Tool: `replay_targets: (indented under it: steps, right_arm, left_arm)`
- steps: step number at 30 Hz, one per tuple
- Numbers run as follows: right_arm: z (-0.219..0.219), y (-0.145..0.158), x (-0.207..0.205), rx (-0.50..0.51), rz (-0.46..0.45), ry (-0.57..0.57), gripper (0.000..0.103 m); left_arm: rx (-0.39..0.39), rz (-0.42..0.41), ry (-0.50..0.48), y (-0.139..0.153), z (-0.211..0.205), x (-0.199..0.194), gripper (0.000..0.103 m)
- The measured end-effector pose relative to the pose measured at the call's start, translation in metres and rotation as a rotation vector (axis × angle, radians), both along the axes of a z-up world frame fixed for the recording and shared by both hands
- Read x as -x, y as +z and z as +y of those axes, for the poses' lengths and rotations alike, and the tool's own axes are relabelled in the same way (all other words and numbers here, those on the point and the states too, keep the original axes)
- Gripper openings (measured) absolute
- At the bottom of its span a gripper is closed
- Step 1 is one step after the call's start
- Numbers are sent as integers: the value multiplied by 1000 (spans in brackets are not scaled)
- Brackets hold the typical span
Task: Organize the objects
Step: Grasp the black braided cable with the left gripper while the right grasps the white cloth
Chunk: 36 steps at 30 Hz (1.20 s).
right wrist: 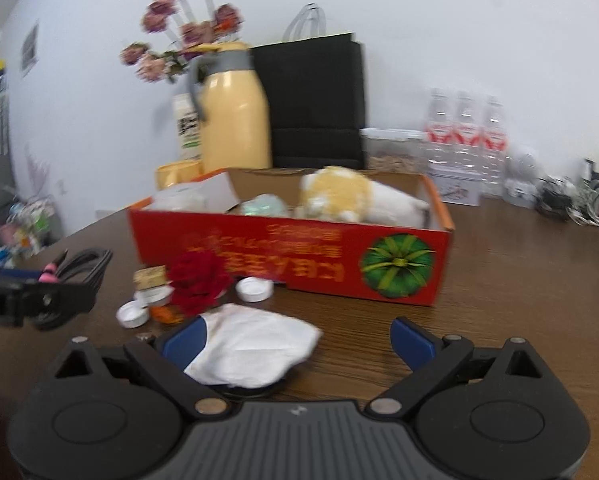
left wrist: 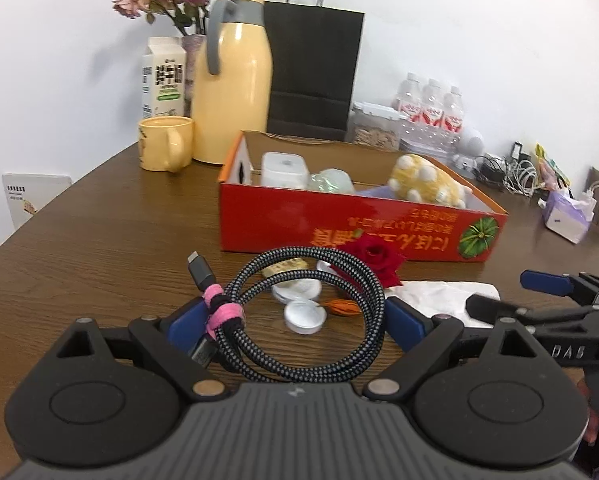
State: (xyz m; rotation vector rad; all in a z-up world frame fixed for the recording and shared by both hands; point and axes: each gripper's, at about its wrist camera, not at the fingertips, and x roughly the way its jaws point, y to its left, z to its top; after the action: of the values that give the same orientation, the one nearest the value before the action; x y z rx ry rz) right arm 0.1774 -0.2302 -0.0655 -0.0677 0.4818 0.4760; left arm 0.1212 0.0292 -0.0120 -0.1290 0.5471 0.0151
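Left gripper jaws spread about coiled cable, pads touching coil at both sides: you hold it, lightly it seems. Right gripper jaws wide, nothing clamped, white tissue lying between them on table. Red box just beyond, already holding plush toy and white case. Keep your squeeze steady; loops may spring. Lift clear of rose and white caps beneath. Carry over near wall, drop cable into bare patch of box.
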Motion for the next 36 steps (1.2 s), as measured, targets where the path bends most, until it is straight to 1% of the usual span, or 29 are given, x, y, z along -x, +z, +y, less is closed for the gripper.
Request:
replay_targets:
  steps: [2, 5, 8, 13, 17, 18, 20, 23, 27, 36]
  right_arm:
    - [11, -2, -1, 27, 13, 43, 103]
    - [29, -5, -2, 84, 21, 93, 103]
    - [45, -8, -4, 139, 24, 112, 103]
    - [66, -14, -12, 230, 32, 102, 103]
    - [73, -16, -16, 261, 35, 84, 103]
    - [73, -16, -16, 265, 34, 81, 103]
    - [73, -16, -16, 265, 31, 81, 97]
    - [73, -15, -15, 263, 18, 74, 93]
    - [70, -12, -11, 247, 0, 70, 91]
    - [54, -4, 3, 164, -46, 37, 88]
  left_arm:
    - [5, -2, 3, 0, 5, 2, 94]
    - [10, -5, 6, 0, 10, 5, 94]
    - [11, -9, 8, -1, 14, 6, 94]
    - [20, -11, 4, -3, 20, 6, 94]
    - [34, -13, -11, -4, 25, 6, 94]
    - [34, -14, -12, -4, 25, 6, 94]
    - [38, -15, -16, -4, 26, 7, 94]
    - [42, -19, -20, -4, 27, 7, 94]
    - [44, -21, -20, -4, 27, 8, 94]
    - [43, -25, -20, -2, 28, 11, 94]
